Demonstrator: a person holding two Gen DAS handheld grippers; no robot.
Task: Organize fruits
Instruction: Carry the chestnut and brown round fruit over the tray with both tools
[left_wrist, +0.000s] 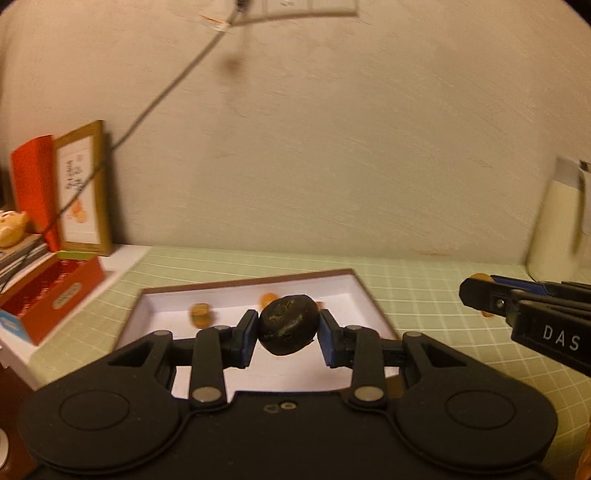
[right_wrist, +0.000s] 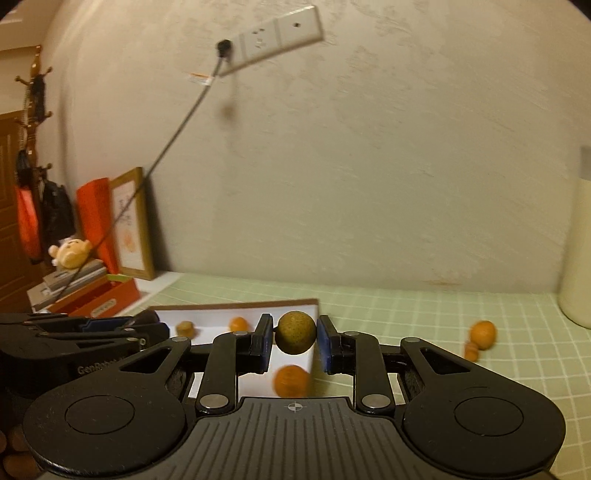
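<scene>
Left gripper (left_wrist: 288, 336) clamped on a dark, wrinkled round fruit (left_wrist: 289, 325); right gripper (right_wrist: 294, 341) clamped on a greenish-yellow speckled round fruit (right_wrist: 296, 332), both held above the shallow white-lined cardboard tray (left_wrist: 343, 284)

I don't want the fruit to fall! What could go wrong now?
The dark fruit is pinched only at its sides by the left gripper, so it might slip. The right gripper carries a round greenish fruit that could roll off past the white box edge.
</scene>
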